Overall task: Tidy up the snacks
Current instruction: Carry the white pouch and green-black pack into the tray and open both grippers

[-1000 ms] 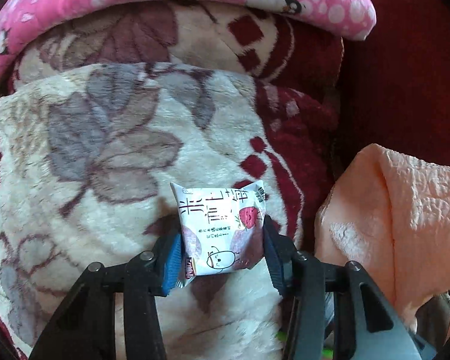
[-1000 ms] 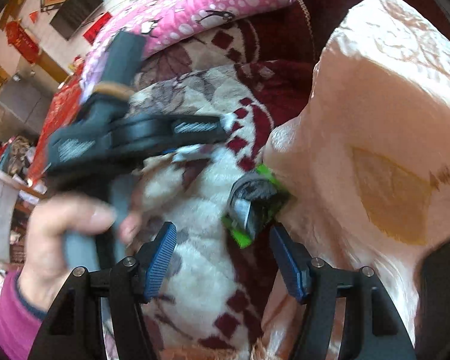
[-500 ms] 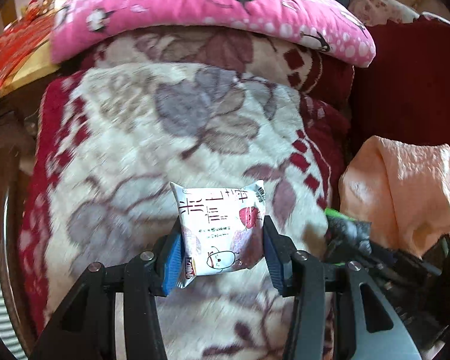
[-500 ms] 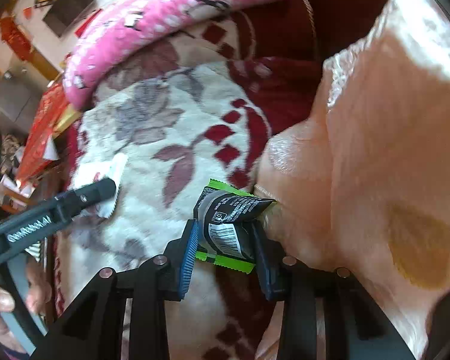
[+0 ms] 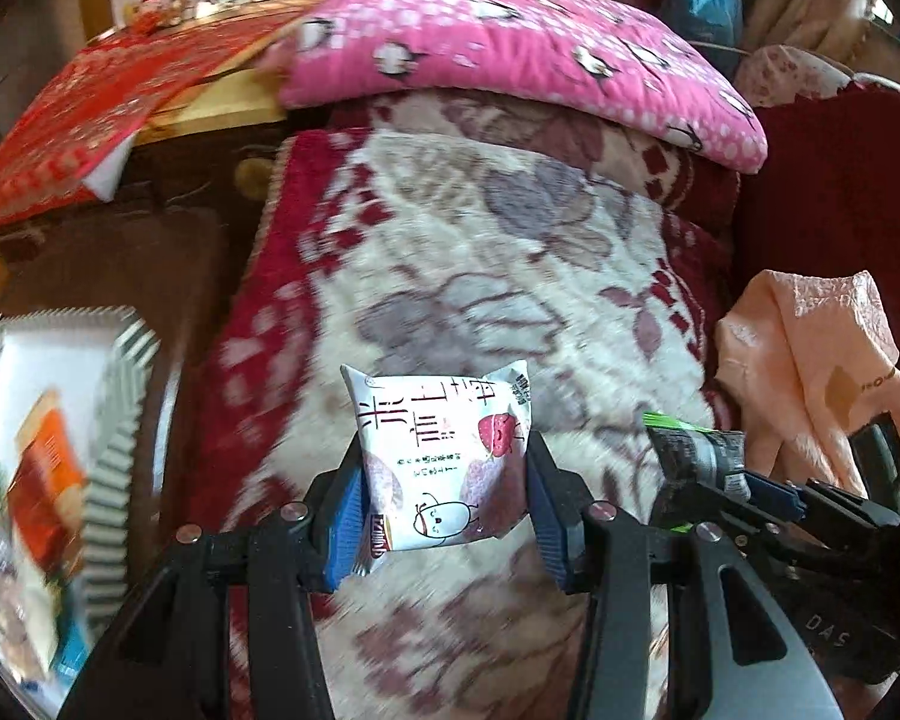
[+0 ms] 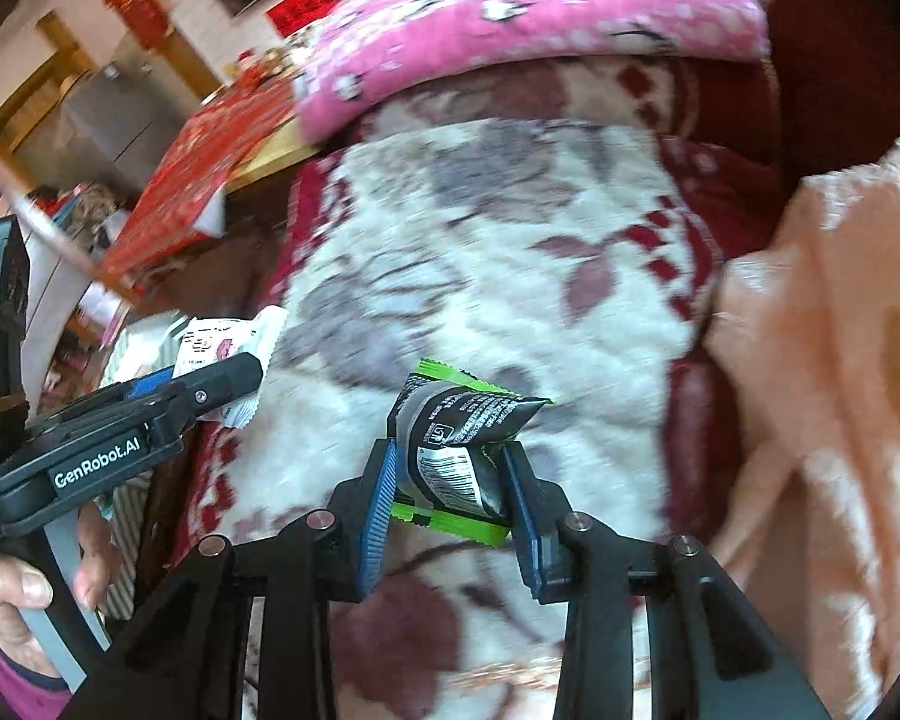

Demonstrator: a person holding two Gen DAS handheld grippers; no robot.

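- The left gripper point(image 5: 444, 504) holds a white snack packet point(image 5: 441, 456) between its two blue-padded fingers point(image 5: 343, 516), pressed in from both sides.
- The white packet is a small, puffy pillow pouch with crimped ends. It carries dark printed characters, a pink-red fruit picture, a small cartoon face near its lower edge, and a red and purple strip at its lower left corner.
- The right gripper point(image 6: 450, 498) has its fingers point(image 6: 378, 510) set narrow and clamped on a black snack packet point(image 6: 459, 450).
- The black packet is crumpled and glossy, with bright green crimped edges at both ends, white small print and a white barcode panel facing the camera.
- Both packets hang in the air above a fluffy cream blanket point(image 5: 510, 276) patterned with grey-mauve leaves and dark red squares.
- A pink pillow point(image 5: 510, 42) with white dots lies at the far end of the blanket.
- A peach towel point(image 5: 810, 360) sits at the right.
- At the left, lower than the blanket, is a white striped tray point(image 5: 120, 396) holding blurred snacks, one orange.
- In the right wrist view a hand point(image 6: 24, 594) with a magenta sleeve grips the left gripper's handle at the left edge.
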